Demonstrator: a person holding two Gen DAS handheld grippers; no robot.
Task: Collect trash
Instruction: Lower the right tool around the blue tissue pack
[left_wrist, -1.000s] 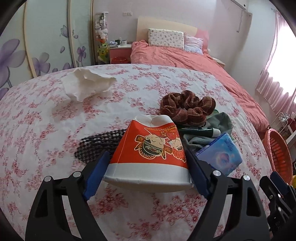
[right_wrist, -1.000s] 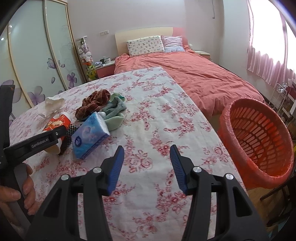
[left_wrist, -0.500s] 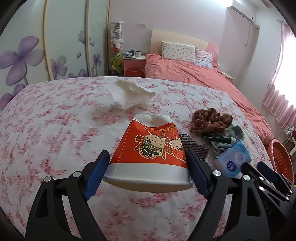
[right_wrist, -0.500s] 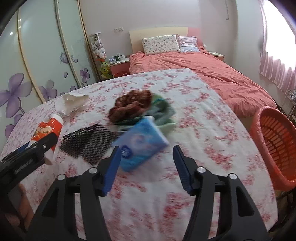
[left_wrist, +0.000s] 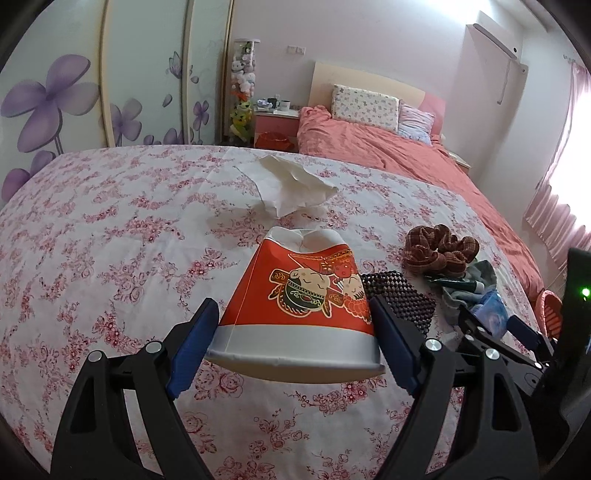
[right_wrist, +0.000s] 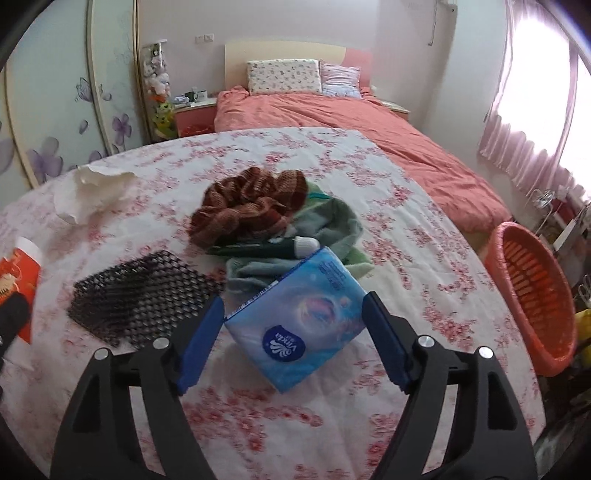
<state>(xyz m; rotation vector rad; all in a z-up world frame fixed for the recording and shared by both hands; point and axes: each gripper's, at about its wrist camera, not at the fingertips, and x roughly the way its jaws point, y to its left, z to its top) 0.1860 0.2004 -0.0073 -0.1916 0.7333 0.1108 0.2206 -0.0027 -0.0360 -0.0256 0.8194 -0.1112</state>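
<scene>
Your left gripper (left_wrist: 295, 332) pinches the red paper cup (left_wrist: 299, 299) at its rim, both pads pressed against it, holding it above the floral tablecloth (left_wrist: 110, 240). Your right gripper (right_wrist: 293, 343) is spread, its pads flanking the blue tissue pack (right_wrist: 299, 321) lying on the cloth. The crumpled white paper (left_wrist: 291, 184) lies beyond the cup; the orange basket (right_wrist: 532, 295) stands off the table's right edge.

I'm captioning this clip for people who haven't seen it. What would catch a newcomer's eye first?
The crushed red paper cup clamped in the left claw fills the left wrist view. Next, the blue tissue pack lies between the right claw's open fingers on the floral tablecloth. The orange basket sits off the table's right edge.
</scene>
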